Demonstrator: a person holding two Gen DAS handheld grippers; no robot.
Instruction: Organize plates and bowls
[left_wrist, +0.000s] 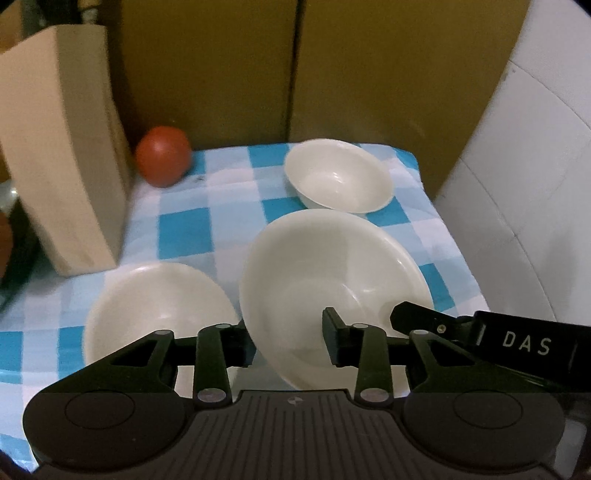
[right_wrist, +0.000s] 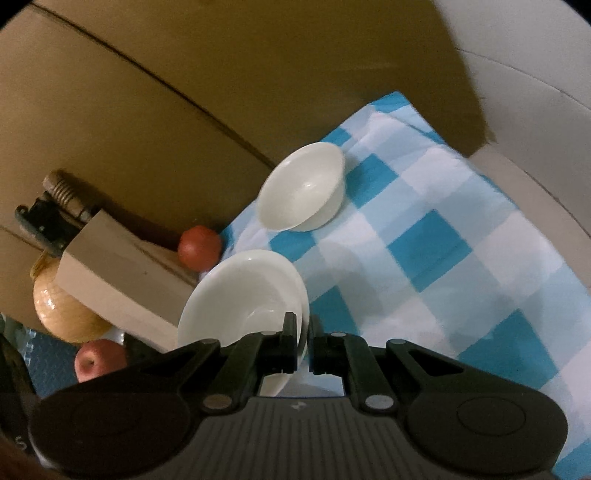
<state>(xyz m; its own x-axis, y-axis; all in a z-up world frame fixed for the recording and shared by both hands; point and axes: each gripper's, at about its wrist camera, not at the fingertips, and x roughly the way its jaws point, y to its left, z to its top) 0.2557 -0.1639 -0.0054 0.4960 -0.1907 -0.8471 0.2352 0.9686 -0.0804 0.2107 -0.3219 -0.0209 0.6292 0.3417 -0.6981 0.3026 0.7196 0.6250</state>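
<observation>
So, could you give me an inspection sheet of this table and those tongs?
Surface: blue-and-white checked cloth.
Job's things: three white bowls; large bowl tilted, small bowl behind it, third bowl beside it.
Clutter: paper bag, red fruit, onion, apple.
Tongs: right tongs shut on the large bowl's rim; left tongs straddle its wall, grip unclear.
Cables: nothing seen.
Surroundings: cardboard panels, white wall.
</observation>
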